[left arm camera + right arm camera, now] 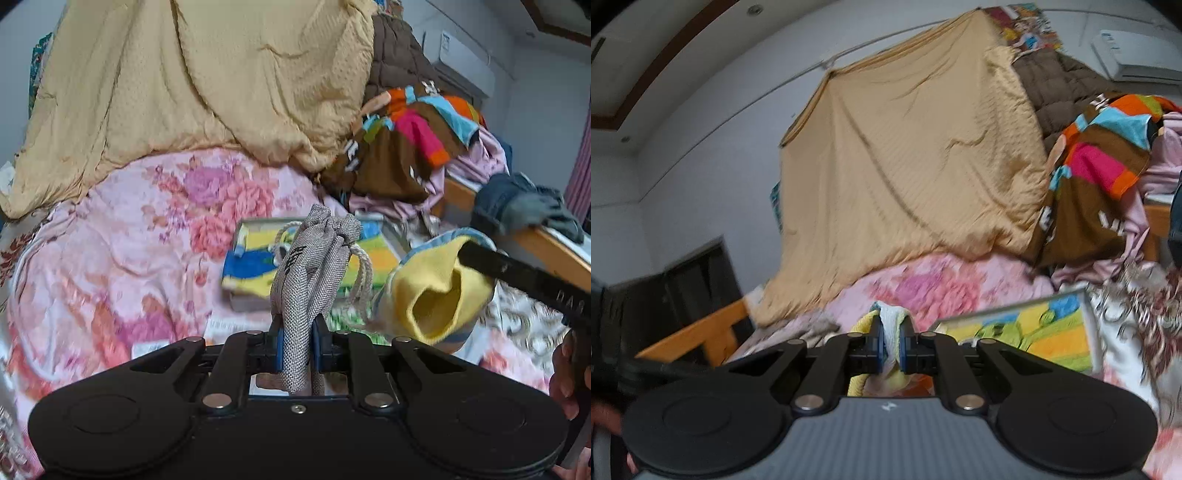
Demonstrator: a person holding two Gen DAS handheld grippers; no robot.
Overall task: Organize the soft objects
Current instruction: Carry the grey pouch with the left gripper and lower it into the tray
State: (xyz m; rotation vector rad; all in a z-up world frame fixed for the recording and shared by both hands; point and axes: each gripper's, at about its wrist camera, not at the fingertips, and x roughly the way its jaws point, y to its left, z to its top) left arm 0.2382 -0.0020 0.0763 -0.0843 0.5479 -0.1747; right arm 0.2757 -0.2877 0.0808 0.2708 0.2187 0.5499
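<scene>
My left gripper (298, 332) is shut on a grey woven drawstring pouch (314, 266) that stands up between its blue pads, cords hanging to the right. My right gripper (891, 341) is shut on a yellow and white soft cloth item with blue trim (892, 325). The same yellow item (432, 295) shows in the left wrist view, held at the right by the other gripper's black finger (517, 273). Both are held above a bed with a pink floral quilt (155, 229).
A colourful box (258, 258) lies on the quilt; it also shows in the right wrist view (1041, 332). A tan blanket (905, 166) hangs behind. A brown multicolour garment (402, 147) and dark clothes (524, 210) pile on a wooden bed frame (546, 247) at right.
</scene>
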